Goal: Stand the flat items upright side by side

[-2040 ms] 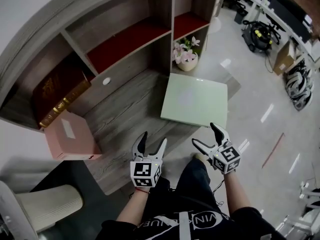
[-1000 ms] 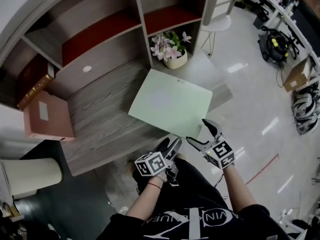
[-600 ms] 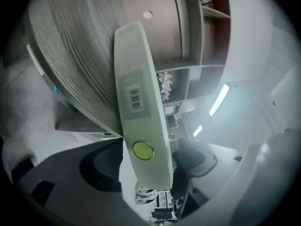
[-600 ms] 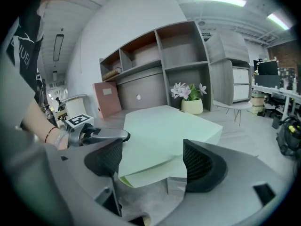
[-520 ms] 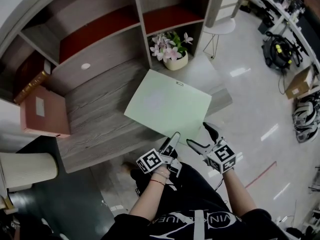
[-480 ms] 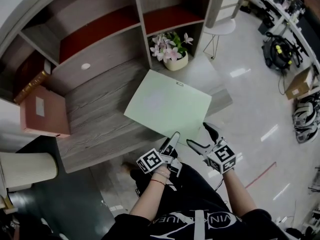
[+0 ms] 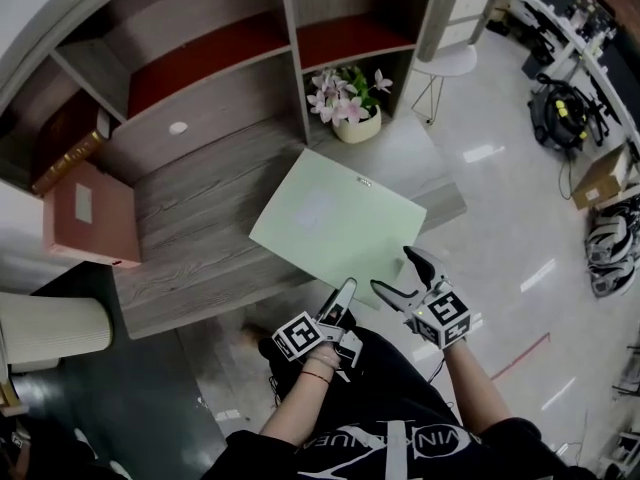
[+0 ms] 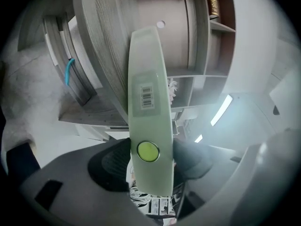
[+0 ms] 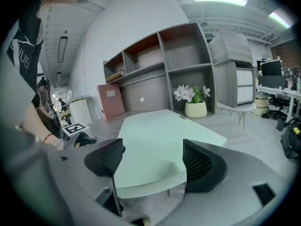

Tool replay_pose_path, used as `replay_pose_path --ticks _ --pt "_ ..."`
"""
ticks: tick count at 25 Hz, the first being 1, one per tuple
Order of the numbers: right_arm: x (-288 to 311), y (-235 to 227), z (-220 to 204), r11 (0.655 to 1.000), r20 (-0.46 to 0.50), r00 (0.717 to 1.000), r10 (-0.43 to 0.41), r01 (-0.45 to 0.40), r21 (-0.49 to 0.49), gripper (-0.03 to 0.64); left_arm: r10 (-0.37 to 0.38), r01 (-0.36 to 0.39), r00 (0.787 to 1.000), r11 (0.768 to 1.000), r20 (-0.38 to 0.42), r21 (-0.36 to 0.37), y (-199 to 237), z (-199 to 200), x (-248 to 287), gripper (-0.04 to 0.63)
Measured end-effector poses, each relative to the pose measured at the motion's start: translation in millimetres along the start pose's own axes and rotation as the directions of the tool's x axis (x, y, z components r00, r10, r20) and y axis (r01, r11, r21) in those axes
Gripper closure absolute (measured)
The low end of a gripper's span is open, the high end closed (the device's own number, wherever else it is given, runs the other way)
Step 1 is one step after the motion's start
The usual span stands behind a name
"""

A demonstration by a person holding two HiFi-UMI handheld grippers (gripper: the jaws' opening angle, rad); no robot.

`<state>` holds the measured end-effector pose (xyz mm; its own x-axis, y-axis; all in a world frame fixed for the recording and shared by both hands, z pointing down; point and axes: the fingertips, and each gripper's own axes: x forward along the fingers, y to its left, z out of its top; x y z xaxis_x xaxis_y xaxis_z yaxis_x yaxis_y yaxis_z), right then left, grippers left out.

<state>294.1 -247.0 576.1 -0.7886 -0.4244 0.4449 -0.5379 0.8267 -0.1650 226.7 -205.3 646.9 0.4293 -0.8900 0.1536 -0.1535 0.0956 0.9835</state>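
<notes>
Case, pale green, flat, lay on wooden desk, near corner hanging past front edge. I had left claw rolled on its side at that overhang. In the left gripper view, case edge with barcode label and green snap button ran between pads. Jaws had just been closing and sat clamped on both faces. Right claw stood spread at same corner, case between its pads, untouched. Pink box stood upright far left, flower pot behind.

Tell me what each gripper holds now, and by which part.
The left gripper, jaws just closed further, clamps the green case by its near edge. The right gripper holds nothing.
</notes>
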Motion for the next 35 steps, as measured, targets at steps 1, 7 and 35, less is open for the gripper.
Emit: replay_pose_path --ticks 1,7,35 --pt "2 2 1 1.000 0.001 1.000 0.006 -0.006 -0.002 0.218 0.005 -0.005 1.000 1.000 -0.004 0.003 1 -3 -4 0.316" --pt "10 14 2 0.999 -0.001 0.999 0.038 -0.038 -0.017 0.218 0.002 -0.002 1.000 1.000 -0.028 -0.002 2 -13 -14 0.316" --pt "65 58 48 0.990 -0.037 0.990 0.137 -0.138 -0.023 0.201 0.009 -0.012 1.000 0.986 0.019 0.164 -22 29 -17 0.304"
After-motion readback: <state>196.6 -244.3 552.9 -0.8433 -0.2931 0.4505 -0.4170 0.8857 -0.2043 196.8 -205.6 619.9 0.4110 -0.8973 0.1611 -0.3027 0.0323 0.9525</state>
